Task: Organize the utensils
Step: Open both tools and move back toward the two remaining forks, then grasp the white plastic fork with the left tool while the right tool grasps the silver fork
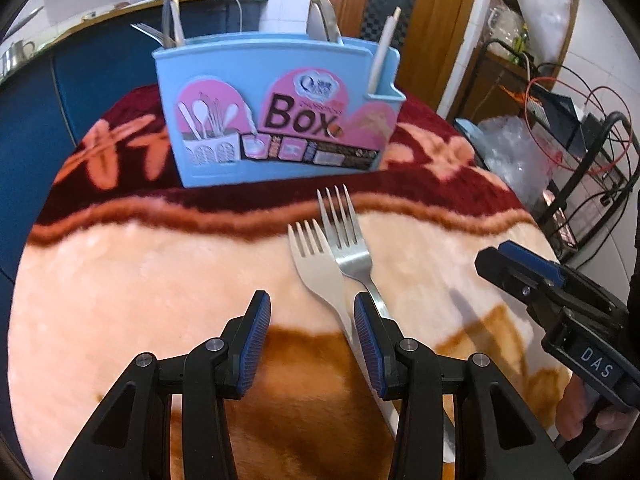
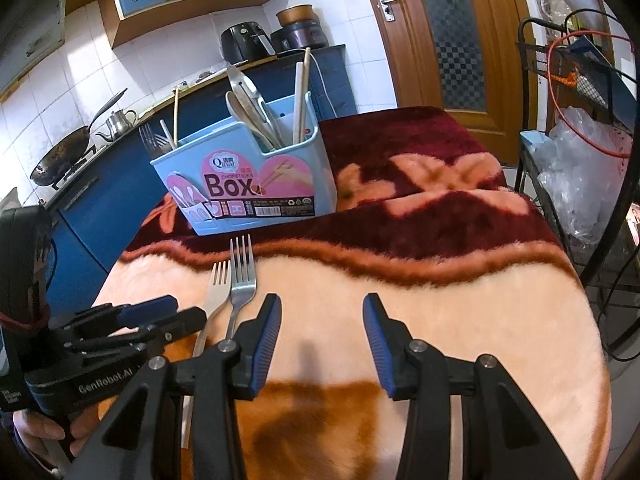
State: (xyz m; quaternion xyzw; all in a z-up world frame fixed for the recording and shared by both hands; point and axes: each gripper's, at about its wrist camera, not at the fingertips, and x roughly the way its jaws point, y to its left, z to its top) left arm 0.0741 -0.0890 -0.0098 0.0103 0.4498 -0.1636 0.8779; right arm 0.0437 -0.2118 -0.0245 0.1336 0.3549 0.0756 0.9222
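Two metal forks lie side by side on the blanket, tines toward the box: a pale one (image 1: 316,268) on the left and a shinier one (image 1: 347,240) on the right; both also show in the right wrist view (image 2: 218,288) (image 2: 242,276). A light blue utensil box (image 1: 276,116) (image 2: 248,176) stands behind them holding forks, chopsticks and spoons. My left gripper (image 1: 312,344) is open just left of the fork handles, its right finger over them. My right gripper (image 2: 322,344) is open and empty, to the right of the forks, above the blanket.
A plush red, peach and brown blanket (image 1: 120,280) covers the table. The right gripper (image 1: 560,304) shows at right in the left view. A wire rack with cables and plastic bags (image 2: 580,168) stands right of the table. A blue kitchen counter (image 2: 100,184) runs behind.
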